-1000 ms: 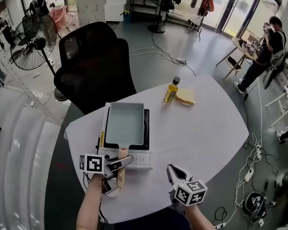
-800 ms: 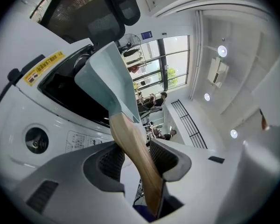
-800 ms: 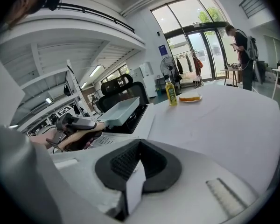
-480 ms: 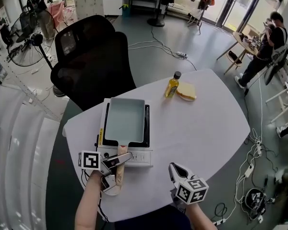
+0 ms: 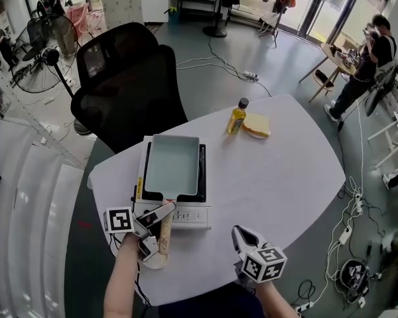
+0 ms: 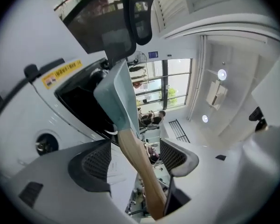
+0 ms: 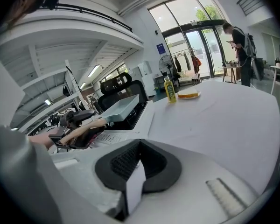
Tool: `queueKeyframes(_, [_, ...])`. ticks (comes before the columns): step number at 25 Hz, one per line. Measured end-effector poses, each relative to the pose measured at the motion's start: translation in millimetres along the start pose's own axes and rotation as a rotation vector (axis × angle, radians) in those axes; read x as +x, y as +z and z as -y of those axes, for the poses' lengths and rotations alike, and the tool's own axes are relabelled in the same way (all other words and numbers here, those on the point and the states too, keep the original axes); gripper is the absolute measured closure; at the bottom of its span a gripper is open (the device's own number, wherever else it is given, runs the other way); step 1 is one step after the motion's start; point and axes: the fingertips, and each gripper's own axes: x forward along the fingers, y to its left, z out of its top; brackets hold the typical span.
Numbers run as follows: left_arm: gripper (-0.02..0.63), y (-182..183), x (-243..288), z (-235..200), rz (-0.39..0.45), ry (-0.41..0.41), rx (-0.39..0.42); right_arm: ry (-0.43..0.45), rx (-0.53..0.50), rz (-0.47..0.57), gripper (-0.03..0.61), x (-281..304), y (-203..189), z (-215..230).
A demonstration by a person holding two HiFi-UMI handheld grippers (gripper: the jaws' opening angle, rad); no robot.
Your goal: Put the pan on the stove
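Your left tool (image 6: 136, 158) is opening around the handle (image 5: 164, 234), the pan (image 5: 173, 166) already sits on the stove (image 5: 189, 215), so only pulling clear remains.

the table (image 5: 285, 177) is white, with round corners. a stove (image 5: 189, 215) sits flat on it near the left edge. the stove's white front part, the one with the buttons, faces the near edge. close to the far edge, well apart from the stove, a small yellow bottle (image 5: 236, 119) with a dark cap stands upright. a slice of bread (image 5: 256, 126) lies flat on the table just beside the bottle, on its right side
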Motion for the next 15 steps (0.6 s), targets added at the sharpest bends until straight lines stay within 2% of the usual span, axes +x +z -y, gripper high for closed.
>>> queueKeyframes(3, [0.281,12.2,-24.2,-22.1,0.043,0.162,0.105,0.015,-0.005,0.020,0.578,-3.5,7.2,-4.8])
queueKeyframes(5, [0.279,17.9,-38.3,-24.0,0.064,0.229,0.177,0.025,-0.011,0.031,0.578,-6.2,11.7,-8.4])
queueKeyframes(9, [0.278,22.0,-60.6,-7.8,0.101,0.304,0.311,0.060,-0.011,0.063,0.578,-9.8,22.0,-18.7])
queueKeyframes(15, [0.278,4.2,-82.6,26.8,0.102,0.350,0.518,0.131,-0.040,0.093,0.578,-11.8,31.3,-42.7])
